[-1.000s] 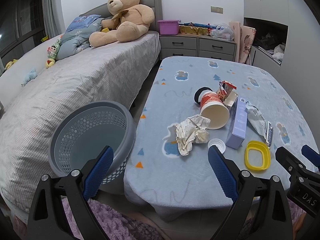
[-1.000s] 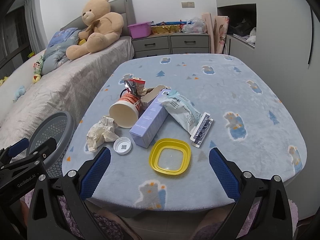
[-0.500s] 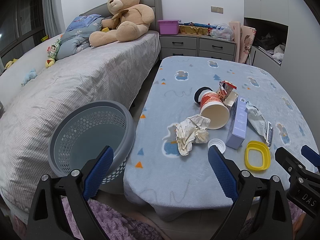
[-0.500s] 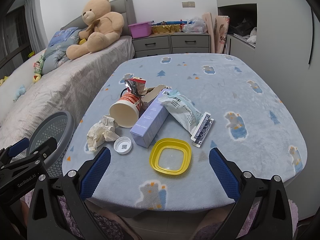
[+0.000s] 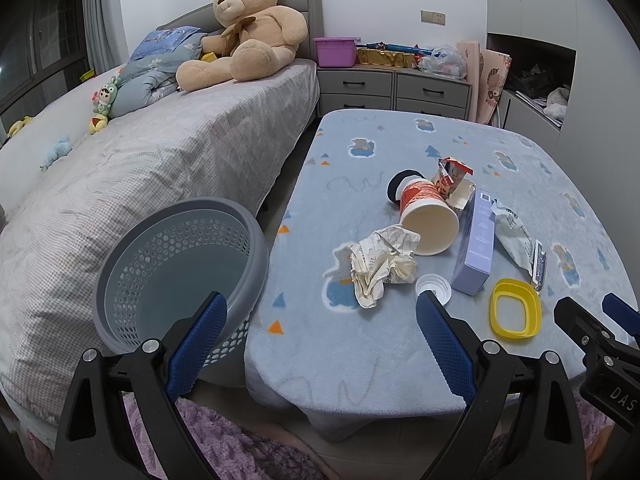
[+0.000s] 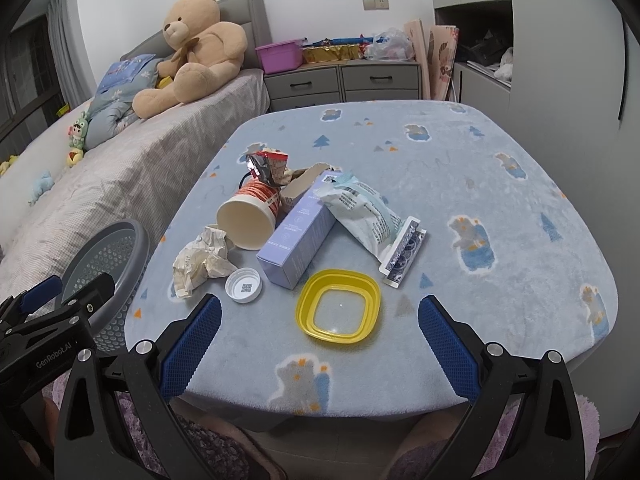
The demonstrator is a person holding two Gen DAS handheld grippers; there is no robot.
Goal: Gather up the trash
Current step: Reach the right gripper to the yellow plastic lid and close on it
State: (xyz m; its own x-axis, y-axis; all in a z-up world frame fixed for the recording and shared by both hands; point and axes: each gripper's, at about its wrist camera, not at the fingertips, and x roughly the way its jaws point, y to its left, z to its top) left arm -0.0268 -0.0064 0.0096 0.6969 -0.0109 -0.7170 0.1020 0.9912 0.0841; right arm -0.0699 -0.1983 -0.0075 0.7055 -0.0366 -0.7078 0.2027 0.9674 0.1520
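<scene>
Both tongs hover spread wide and hold nothing: the left gripper (image 5: 320, 322) hangs over the near left corner of the table, the right gripper (image 6: 320, 326) over its near edge, just short of the trash. A bed (image 5: 160, 160) runs along the left, with a large teddy bear (image 5: 248, 28) sitting at its head. Beside it stands a low table (image 6: 460, 160) under a pale blue fleece cover, its far half and right side bare. A grey perforated basket (image 5: 180, 264) leans, tilted, in the narrow gap between bed and table, touching the table's left edge; nothing shows inside it. The trash lies clustered in the near middle of the table. A lavender carton (image 6: 298, 240) lies flat, and a pale plastic pouch (image 6: 362, 212) rests across its far end. To the carton's left an orange and white paper cup (image 6: 250, 216) lies on its side, open mouth toward the camera and showing nothing inside. A yellow square lid (image 6: 338, 306) sits nearest the right gripper, close to the near edge. Crumpled paper (image 6: 204, 260) lies against the cup's mouth. A red snack wrapper (image 6: 266, 166) stands behind the cup. A small white cap (image 6: 243, 285) lies between the paper and the carton.
</scene>
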